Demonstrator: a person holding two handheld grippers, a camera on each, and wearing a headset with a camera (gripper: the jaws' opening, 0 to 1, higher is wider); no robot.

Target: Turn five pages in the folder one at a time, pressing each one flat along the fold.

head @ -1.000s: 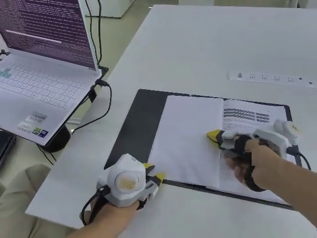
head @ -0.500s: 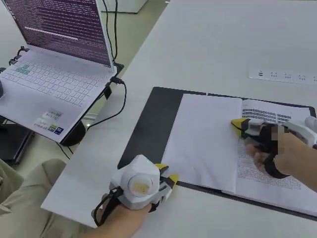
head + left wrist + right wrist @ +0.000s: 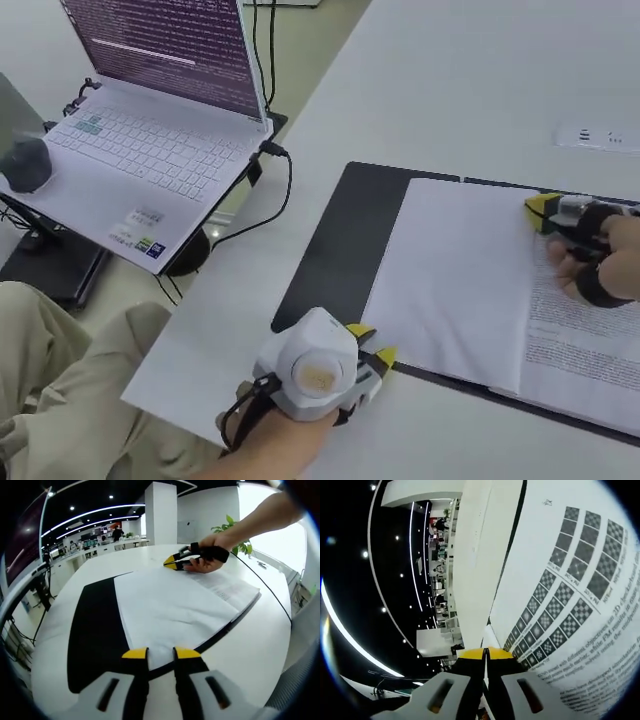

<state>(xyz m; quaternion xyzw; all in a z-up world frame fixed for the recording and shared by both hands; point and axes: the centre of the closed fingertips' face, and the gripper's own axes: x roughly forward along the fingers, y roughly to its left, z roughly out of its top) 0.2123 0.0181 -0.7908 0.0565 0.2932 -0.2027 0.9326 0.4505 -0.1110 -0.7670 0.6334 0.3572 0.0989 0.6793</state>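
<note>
A black folder (image 3: 335, 250) lies open on the white table, with a blank white page (image 3: 450, 270) turned onto its left half and a printed page (image 3: 580, 340) on the right. My right gripper (image 3: 537, 208) is shut, its yellow tips down on the fold near the pages' far end. In its own view the right gripper (image 3: 486, 652) meets the paper beside rows of checkered figures on the printed page (image 3: 570, 590). My left gripper (image 3: 375, 345) sits at the folder's near edge. In its own view the left gripper (image 3: 161, 654) stands slightly open with nothing between its jaws.
An open laptop (image 3: 150, 150) stands on a stand to the left, with cables (image 3: 270, 205) running toward the table edge. A white power strip (image 3: 600, 138) lies at the far right. The person's trousered legs (image 3: 60, 400) are at lower left.
The right gripper has slid along the fold toward the far end of the pages. The left gripper has stayed at the folder's near edge. The head camera has shifted left.
</note>
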